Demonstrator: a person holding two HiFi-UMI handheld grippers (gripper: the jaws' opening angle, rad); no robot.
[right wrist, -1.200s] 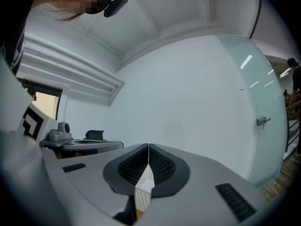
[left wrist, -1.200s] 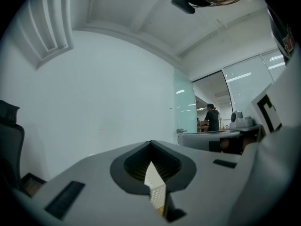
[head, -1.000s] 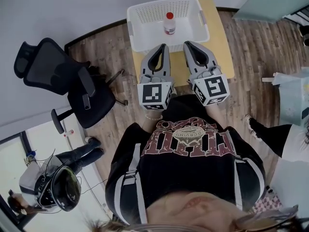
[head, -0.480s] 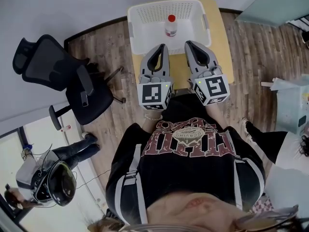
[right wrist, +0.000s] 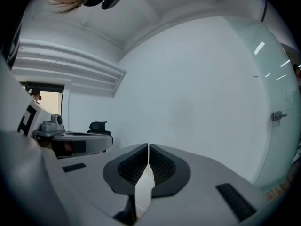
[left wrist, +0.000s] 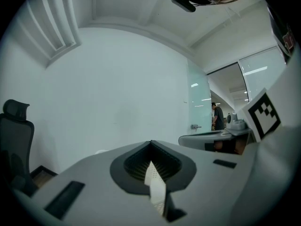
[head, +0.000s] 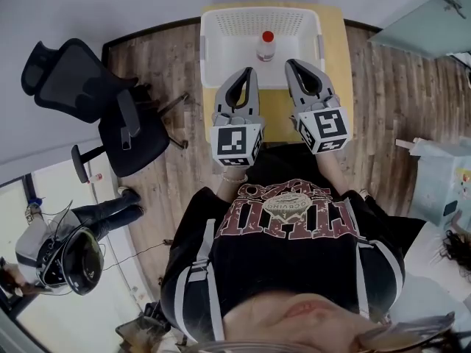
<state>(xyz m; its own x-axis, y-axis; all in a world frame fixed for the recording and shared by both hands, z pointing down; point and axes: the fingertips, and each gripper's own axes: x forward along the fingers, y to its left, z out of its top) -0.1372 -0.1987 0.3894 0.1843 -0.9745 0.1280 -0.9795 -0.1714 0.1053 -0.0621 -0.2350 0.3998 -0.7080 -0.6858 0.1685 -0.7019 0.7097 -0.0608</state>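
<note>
Since a second ago the grippers have hardly moved; only the head view has shifted a little. The left gripper and the right gripper are side by side, each with jaws pressed together on nothing, above the near side of the white basket. The red-capped bottle stands upright near the middle of this basket, on the yellow table.

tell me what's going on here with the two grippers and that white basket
A person holds the left gripper and the right gripper side by side in front of the chest, above a small yellow table. Both sets of jaws are together with nothing between them. On the table sits a white basket with a red-capped bottle standing inside. Neither gripper touches either one. A black office chair stands to the left.
</note>
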